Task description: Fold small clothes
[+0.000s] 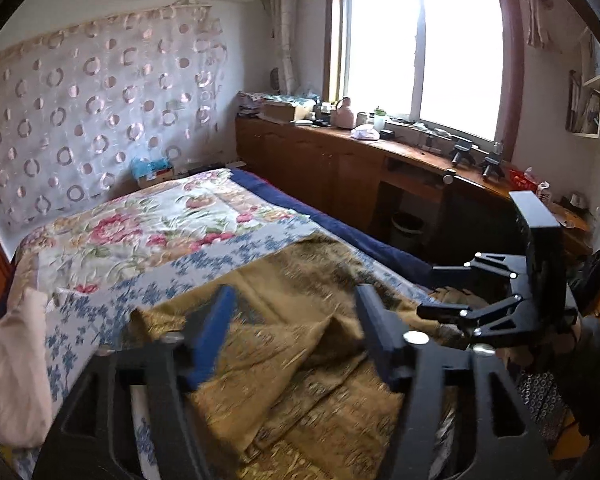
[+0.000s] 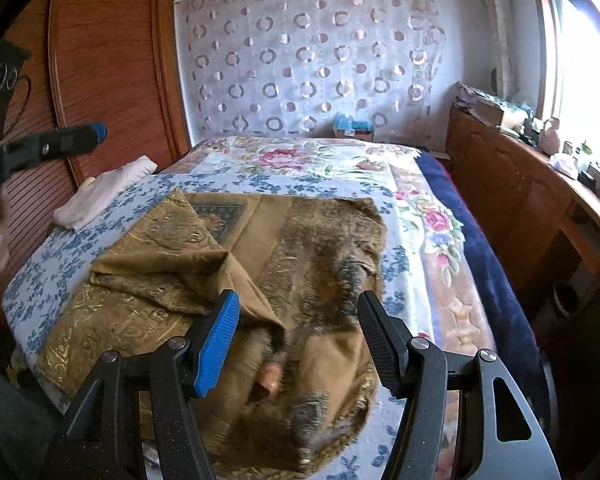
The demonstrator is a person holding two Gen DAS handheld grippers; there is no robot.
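An olive-gold patterned garment [image 1: 300, 360] lies spread and partly folded on the bed, with a flap turned over near its middle [image 2: 188, 256]. My left gripper [image 1: 296, 308] hovers above its near part, jaws wide apart, nothing between them. My right gripper [image 2: 298, 308] hovers over the garment's near right part, jaws also wide apart and empty. The right gripper shows in the left wrist view [image 1: 440, 292] at the bed's right edge. The left gripper shows in the right wrist view [image 2: 80, 136] at the far left, above the bed.
The bed [image 2: 428, 272] has a blue-flowered sheet and a floral quilt. A folded pale pink cloth [image 2: 104, 192] lies at the bed's left edge. A wooden counter [image 1: 340, 160] with clutter runs under the window on the right. A wooden wardrobe [image 2: 100, 60] stands left.
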